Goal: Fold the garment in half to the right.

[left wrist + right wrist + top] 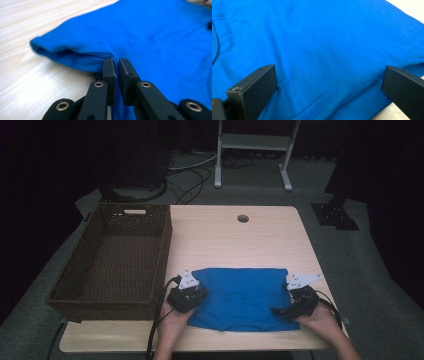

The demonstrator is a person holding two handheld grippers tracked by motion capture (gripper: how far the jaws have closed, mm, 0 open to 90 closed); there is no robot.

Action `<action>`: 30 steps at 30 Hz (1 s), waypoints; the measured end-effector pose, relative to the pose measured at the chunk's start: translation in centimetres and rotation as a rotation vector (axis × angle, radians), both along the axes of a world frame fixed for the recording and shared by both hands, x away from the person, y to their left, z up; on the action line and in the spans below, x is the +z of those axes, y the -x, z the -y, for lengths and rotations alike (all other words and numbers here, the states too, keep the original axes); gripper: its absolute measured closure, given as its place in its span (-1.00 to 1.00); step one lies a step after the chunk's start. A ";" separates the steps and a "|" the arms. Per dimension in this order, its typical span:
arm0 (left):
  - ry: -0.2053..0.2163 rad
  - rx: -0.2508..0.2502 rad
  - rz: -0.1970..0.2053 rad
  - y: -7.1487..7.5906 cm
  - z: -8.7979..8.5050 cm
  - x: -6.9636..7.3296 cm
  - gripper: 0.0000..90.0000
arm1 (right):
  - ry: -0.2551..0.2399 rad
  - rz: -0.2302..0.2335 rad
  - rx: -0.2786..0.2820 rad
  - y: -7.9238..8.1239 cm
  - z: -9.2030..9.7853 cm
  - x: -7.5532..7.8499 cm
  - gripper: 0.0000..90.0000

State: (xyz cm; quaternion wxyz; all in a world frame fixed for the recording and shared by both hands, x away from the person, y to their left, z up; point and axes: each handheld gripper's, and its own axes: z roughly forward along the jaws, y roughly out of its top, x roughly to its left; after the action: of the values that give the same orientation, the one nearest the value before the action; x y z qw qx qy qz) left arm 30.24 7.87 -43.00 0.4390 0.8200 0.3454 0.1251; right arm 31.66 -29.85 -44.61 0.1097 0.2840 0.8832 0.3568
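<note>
A blue garment (pixel 240 297) lies folded flat on the wooden table (pixel 235 240), near the front edge. At its left edge sits my left gripper (pixel 192 296); in the left gripper view its jaws are pinched together on a fold of the blue cloth (pixel 140 37), the left gripper (pixel 117 65) shut on that fold. My right gripper (pixel 286 306) rests at the garment's right edge. In the right gripper view the right gripper (pixel 329 82) stands wide open, with the blue cloth (pixel 319 45) spread flat between and beyond its jaws.
A dark woven basket (pixel 117 262) stands on the table's left side, right beside my left hand. A round cable hole (pixel 243 218) is at the table's far edge. A white metal stand (pixel 255 150) and cables lie on the floor behind.
</note>
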 end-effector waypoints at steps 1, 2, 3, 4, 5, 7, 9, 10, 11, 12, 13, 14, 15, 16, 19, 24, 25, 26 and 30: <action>0.019 -0.016 0.004 -0.1 0.1 0.1 0.87 | 0.002 0.000 0.001 0.0 0.0 0.0 -1.00; 0.035 -0.028 0.004 -0.1 0.2 0.2 0.87 | 0.003 -0.001 0.001 -0.1 0.0 0.0 -1.00; 0.048 -0.037 0.004 -0.2 0.3 0.3 0.87 | 0.003 -0.001 0.003 -0.1 0.0 0.0 -1.00; 0.062 -0.050 0.006 -0.3 0.4 0.5 0.87 | 0.004 -0.003 0.005 -0.2 -0.1 0.0 -1.00; 0.072 -0.062 0.006 -0.4 0.6 0.6 0.88 | 0.005 -0.003 0.007 -0.2 -0.1 0.0 -1.00; 0.073 -0.075 0.015 -0.5 0.9 0.9 0.88 | 0.007 0.000 0.013 -0.4 -0.1 0.0 -1.00; 0.088 -0.094 0.017 -0.6 1.2 1.1 0.88 | 0.008 0.000 0.015 -0.4 -0.1 0.0 -1.00; 0.090 -0.104 0.022 -0.6 1.4 1.3 0.88 | 0.008 0.001 0.015 -0.4 -0.1 0.0 -1.00; 0.099 -0.113 0.025 -0.7 1.5 1.4 0.88 | 0.007 0.001 0.015 -0.4 -0.1 0.0 -1.00; 0.105 -0.122 0.023 -0.8 1.7 1.4 0.88 | 0.007 0.000 0.015 -0.4 -0.1 0.0 -1.00; 0.107 -0.131 0.026 -0.9 1.8 1.5 0.88 | 0.008 0.000 0.017 -0.4 -0.1 0.0 -1.00; 0.108 -0.139 0.032 -1.0 2.0 1.6 0.88 | 0.008 -0.001 0.019 -0.5 -0.1 0.1 -1.00; 0.112 -0.147 0.034 -1.1 2.1 1.7 0.88 | 0.007 -0.001 0.022 -0.5 -0.1 0.0 -1.00; 0.117 -0.154 0.038 -1.2 2.3 1.9 0.88 | 0.006 -0.002 0.023 -0.5 -0.1 0.1 -1.00; 0.130 -0.177 0.046 -1.5 2.8 2.2 0.88 | 0.007 -0.001 0.031 -0.7 -0.2 0.1 -1.00; 0.139 -0.220 0.069 -2.1 3.8 2.9 0.88 | 0.007 -0.004 0.035 -0.8 -0.3 0.1 -1.00; 0.144 -0.226 0.067 -2.2 4.0 3.0 0.88 | 0.007 -0.005 0.036 -0.8 -0.3 0.1 -1.00; 0.140 -0.234 0.070 -2.4 4.2 3.2 0.88 | 0.007 -0.003 0.038 -0.9 -0.4 0.1 -1.00; 0.148 -0.261 0.072 -2.9 4.9 3.7 0.88 | 0.007 -0.003 0.042 -1.0 -0.7 0.1 -1.00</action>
State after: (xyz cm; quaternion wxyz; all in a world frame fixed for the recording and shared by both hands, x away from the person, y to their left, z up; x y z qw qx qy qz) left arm 33.16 2.98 -39.31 0.5227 0.8183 0.2281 0.0708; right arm 32.66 -29.15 -44.55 0.1019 0.2654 0.8905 0.3553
